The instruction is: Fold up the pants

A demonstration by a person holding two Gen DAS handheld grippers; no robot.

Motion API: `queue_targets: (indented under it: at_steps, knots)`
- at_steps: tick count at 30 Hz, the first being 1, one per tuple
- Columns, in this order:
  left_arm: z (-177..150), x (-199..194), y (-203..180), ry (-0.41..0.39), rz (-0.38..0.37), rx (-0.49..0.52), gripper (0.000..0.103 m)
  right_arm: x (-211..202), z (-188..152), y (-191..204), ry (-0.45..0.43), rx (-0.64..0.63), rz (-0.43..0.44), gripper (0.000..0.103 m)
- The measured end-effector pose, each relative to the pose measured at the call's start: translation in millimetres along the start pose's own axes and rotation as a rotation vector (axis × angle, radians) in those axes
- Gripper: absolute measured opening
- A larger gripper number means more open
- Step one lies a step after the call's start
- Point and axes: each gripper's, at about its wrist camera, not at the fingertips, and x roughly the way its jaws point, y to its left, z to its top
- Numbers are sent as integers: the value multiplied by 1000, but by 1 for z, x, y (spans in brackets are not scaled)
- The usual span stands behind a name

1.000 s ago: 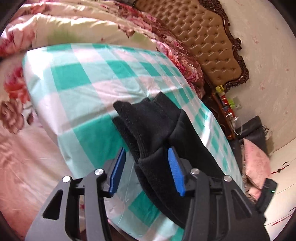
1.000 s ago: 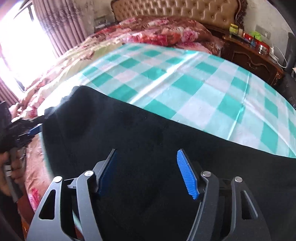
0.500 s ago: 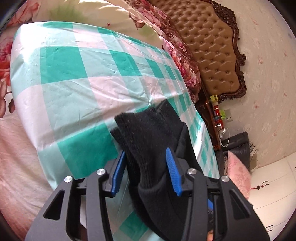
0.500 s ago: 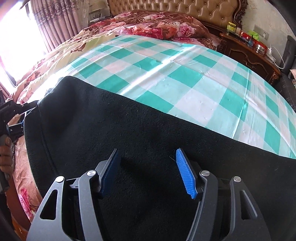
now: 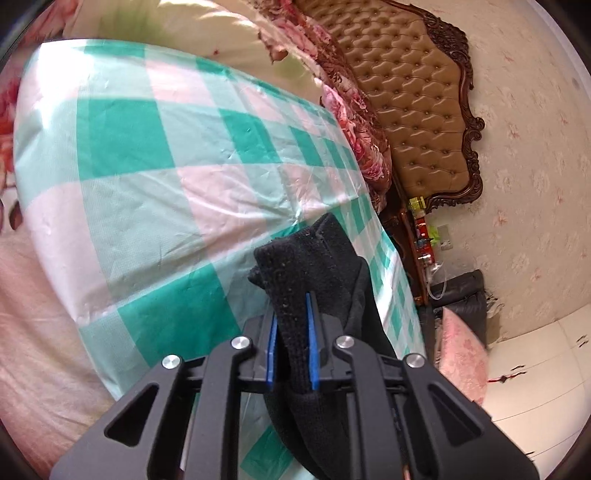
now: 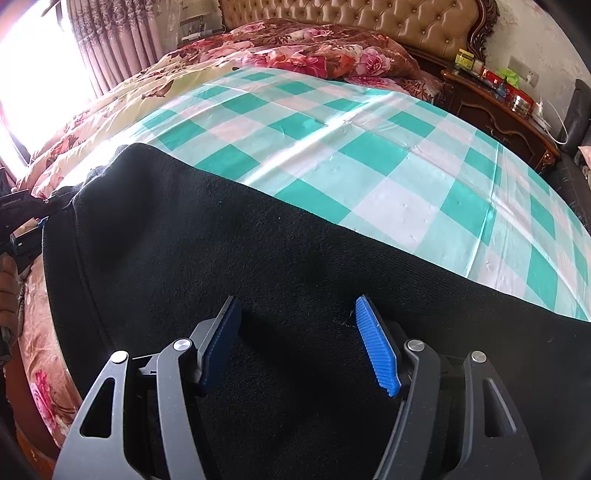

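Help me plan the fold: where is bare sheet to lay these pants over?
Bare checked sheet lies between the black pants and the floral quilt. The near edge is crowded: pants under the open right hand-held gripper.

Matt fuzzy black pants (image 6: 258,280) on glossy checked sheet (image 6: 369,147)

This is a bedroom in a home. A big bed with a green-and-white checked sheet (image 6: 369,147) lies ahead of the claw, with a brown padded headboard (image 6: 388,18) and flowery blanket (image 6: 303,48) beyond.
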Motion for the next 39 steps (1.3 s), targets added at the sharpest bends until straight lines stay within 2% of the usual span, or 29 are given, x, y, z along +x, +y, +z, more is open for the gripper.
queue_targets:
  at_steps: [3, 6, 8, 9, 12, 15, 18, 19, 21, 22, 23, 25, 27, 28, 30, 33, 39]
  knots:
    - [-6, -14, -34, -44, 73, 138, 12, -6, 2, -13, 26, 61, 90, 65]
    - [-26, -29, -89, -104, 183, 371, 12, -22, 2, -34, 45, 152, 199, 70]
    - [-54, -35, -138, -156, 269, 589, 12, -34, -1, -48, 52, 206, 252, 72]
    - [-66, -36, -155, -170, 291, 665, 12, -42, -4, -59, 54, 244, 294, 73]
    - [-136, -29, -218, -225, 371, 990, 12, -62, -15, -88, 47, 347, 365, 76]
    - [-210, -10, -246, -230, 393, 1242, 11, -85, -33, -127, 19, 475, 391, 76]
    - [-296, 18, -246, -187, 373, 1469, 12, -98, -52, -154, 9, 575, 415, 76]
    - [-326, 32, -237, -150, 372, 1558, 12, -99, -58, -159, 11, 596, 423, 77]
    - [-365, 55, -219, -82, 384, 1681, 12, -100, -67, -164, 24, 619, 443, 77]
    - [-374, 60, -214, -67, 398, 1708, 13, -100, -69, -165, 31, 625, 452, 77]
    - [-382, 64, -209, -94, 429, 1746, 15, -98, -71, -165, 42, 632, 463, 77]
    - [-388, 65, -209, -130, 455, 1797, 31, -95, -71, -166, 54, 640, 475, 76]
    - [-383, 67, -211, -134, 469, 1793, 42, -91, -70, -164, 70, 651, 486, 77]
    - [-378, 70, -211, -123, 477, 1785, 45, -91, -70, -164, 74, 652, 493, 76]
    - [-375, 76, -212, -104, 477, 1799, 44, -88, -67, -160, 93, 646, 517, 76]
    - [-365, 82, -213, -82, 451, 1776, 15, -85, -65, -152, 123, 629, 531, 76]
    - [-356, 62, -224, -134, 396, 1721, 12, -65, -51, -128, 198, 615, 607, 76]
